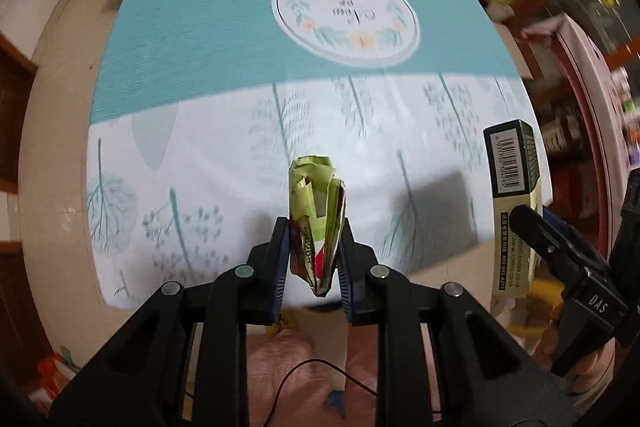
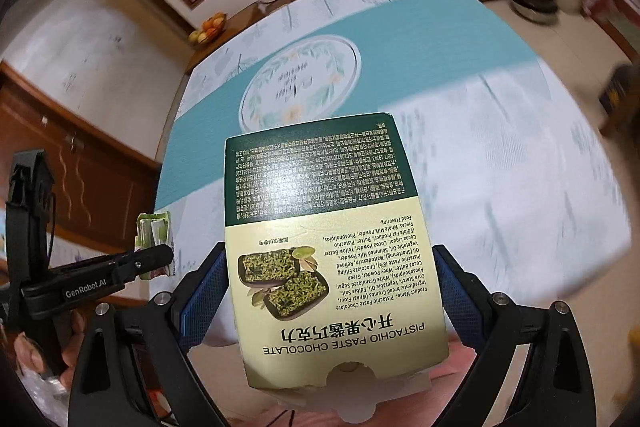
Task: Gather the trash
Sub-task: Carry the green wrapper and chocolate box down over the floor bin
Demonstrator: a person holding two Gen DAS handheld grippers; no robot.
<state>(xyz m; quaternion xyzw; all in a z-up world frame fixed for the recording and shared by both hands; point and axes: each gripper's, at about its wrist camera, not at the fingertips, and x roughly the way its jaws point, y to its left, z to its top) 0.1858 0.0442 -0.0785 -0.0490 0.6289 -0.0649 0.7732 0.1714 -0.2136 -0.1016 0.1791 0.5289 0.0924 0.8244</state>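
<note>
Both grippers carrying trash above the table.
Left gripper [image 1: 313, 251] pinches a wrapper [image 1: 318, 211]; right gripper [image 2: 332, 291], at 3 o'clock, clamps a box [image 2: 320, 227] for disposal.

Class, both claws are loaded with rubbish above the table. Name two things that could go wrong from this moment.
1. The left claw pinches the crumpled green wrapper only at its lower part; the loose folds above could slip free and drop.
2. The right claw holds the pistachio chocolate box by its side edges; thin card may buckle or twist out. The box also hides much of the right wrist view.
</note>
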